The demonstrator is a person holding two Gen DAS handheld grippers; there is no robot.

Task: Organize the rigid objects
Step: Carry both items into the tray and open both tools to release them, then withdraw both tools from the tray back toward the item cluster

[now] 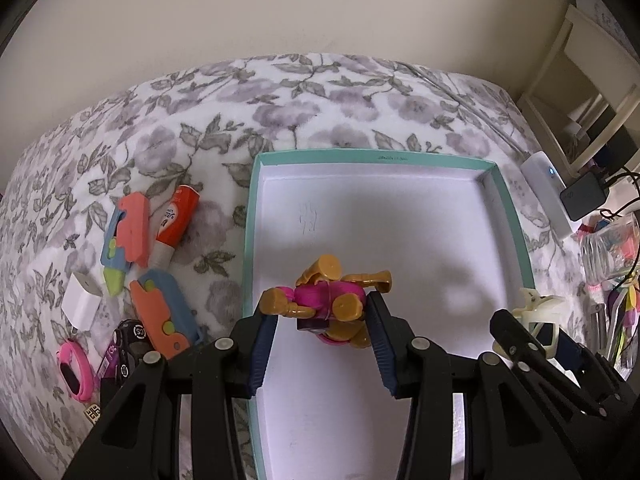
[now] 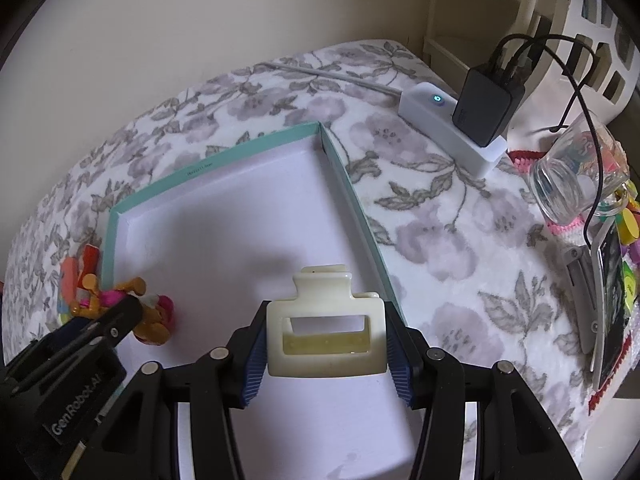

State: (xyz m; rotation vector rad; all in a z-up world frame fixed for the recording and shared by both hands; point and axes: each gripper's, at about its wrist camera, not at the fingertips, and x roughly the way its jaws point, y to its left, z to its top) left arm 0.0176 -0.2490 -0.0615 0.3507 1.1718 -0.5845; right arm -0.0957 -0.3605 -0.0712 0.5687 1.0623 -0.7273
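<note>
Both grippers hang over the teal-rimmed box [image 1: 516,224], so their loads can drop straight inside. The left gripper [image 1: 320,316] has its fingers clamped on a pink-and-gold toy figure [image 1: 328,300]; the right gripper [image 2: 326,344] pinches a cream hair claw [image 2: 324,320] by its sides. Beyond, unsorted toys [image 1: 136,232] wait on the floral bed [image 1: 280,92].

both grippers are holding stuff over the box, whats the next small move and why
Probably lower both a little more, then open. The left gripper clamps the pink and gold toy figure and the right gripper the cream hair claw, both over the teal box, whose white floor looks bare.
</note>
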